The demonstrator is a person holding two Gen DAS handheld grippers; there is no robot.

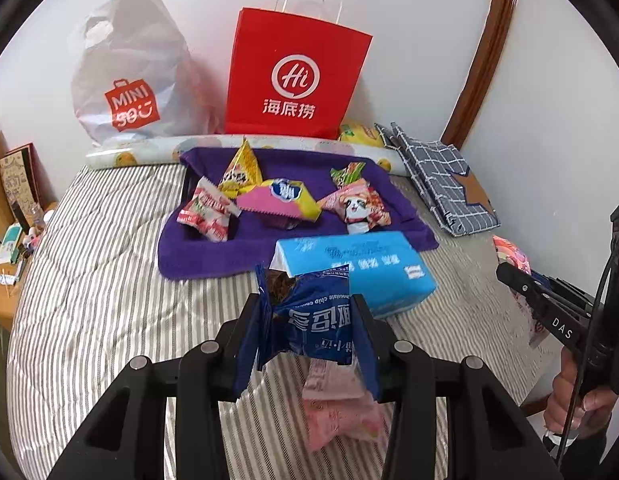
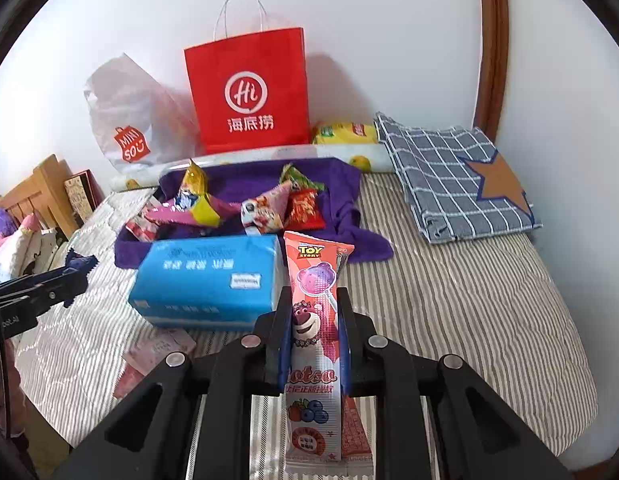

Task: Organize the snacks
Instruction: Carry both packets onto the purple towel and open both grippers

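On the striped bed (image 1: 109, 300), both grippers were loaded at once. The left gripper (image 1: 309, 320) was clamped on a blue cookie packet (image 1: 313, 312), lifted clear of the covers, with a pink packet (image 1: 337, 412) lying loose on the bedding beneath it. The right gripper (image 2: 315, 336) pinched a long pink lollipop wrapper (image 2: 315, 320) upright between its fingers, just beside a blue tissue pack (image 2: 209, 280). Beyond the tissues sat a tray draped in a purple towel (image 1: 213, 256), already holding several snacks: a yellow triangular packet (image 1: 241, 172), a pink-and-yellow packet (image 1: 285, 200), a red-and-white one (image 1: 207, 212) and others. A red paper bag (image 1: 293, 76) stood against the wall behind.

To my eye this was the carrying step, each snack picked up but not yet delivered. The next move seemed to call for reaching over the tissue pack and releasing above a bare patch of towel, without knocking the packets already there.
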